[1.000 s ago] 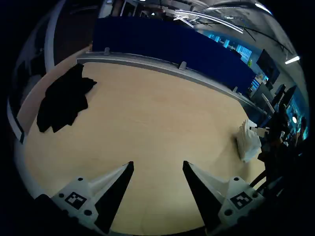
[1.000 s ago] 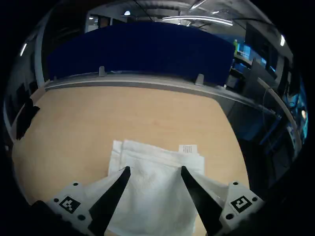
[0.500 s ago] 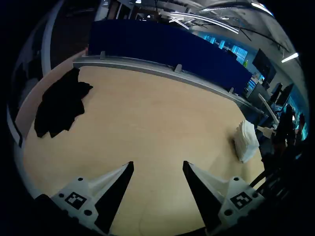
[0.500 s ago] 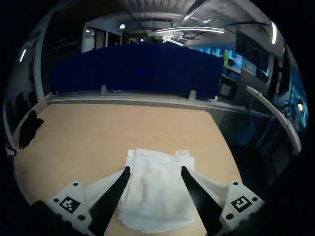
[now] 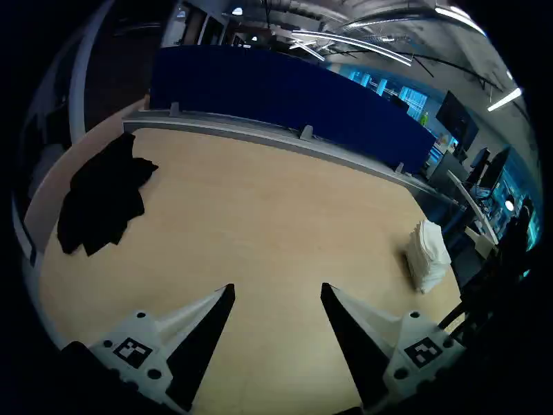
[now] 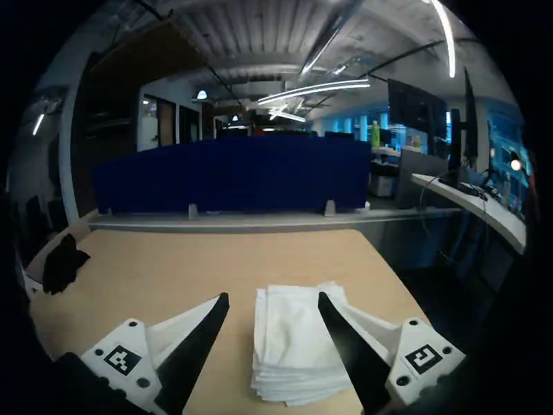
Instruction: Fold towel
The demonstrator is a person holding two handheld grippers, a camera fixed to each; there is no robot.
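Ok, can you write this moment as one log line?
white towel: folded stack on table | left gripper: open, empty | right gripper: open, empty | black cloth: on table, apart

In the right gripper view, one of the right gripper's fingers covers the right side of the folded white towel, so that edge of the stack cannot be traced. Both fingers run off the lower edge of the picture, as do those of the left gripper in its own view, hiding the near edge of the worktop. There the towel is small and distorted, and its layers cannot be counted. The black cloth is a dark mass with no readable folds, and in the right gripper view it is smaller still. Beyond the worktop's right edge a dim shape may be a person, but it is too dark to tell.
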